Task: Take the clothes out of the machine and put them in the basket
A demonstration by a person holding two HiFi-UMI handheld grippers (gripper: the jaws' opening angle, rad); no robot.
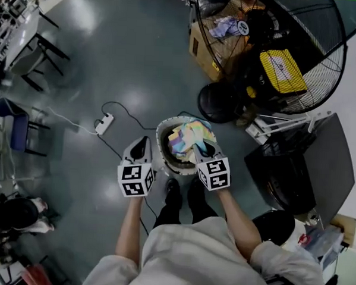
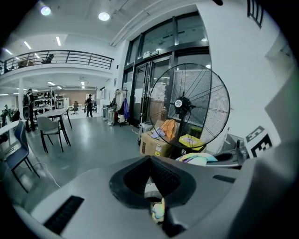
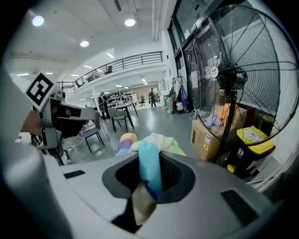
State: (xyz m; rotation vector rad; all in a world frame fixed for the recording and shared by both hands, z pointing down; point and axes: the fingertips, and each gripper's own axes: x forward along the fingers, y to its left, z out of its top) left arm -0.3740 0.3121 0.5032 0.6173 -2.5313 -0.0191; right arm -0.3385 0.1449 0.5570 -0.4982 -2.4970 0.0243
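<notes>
Head view: basket (image 1: 159, 145) holds pastel clothes (image 1: 187, 138); right gripper (image 1: 206, 150) clamps one garment (image 3: 149, 172); left gripper (image 1: 141, 145) pinches a small scrap (image 2: 157, 211).

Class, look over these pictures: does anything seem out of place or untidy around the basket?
A white power strip lies loose on the open floor, its black cable trailing past the basket towards the person's shoes, which looks like a trip hazard. Nothing appears spilled or damaged.
</notes>
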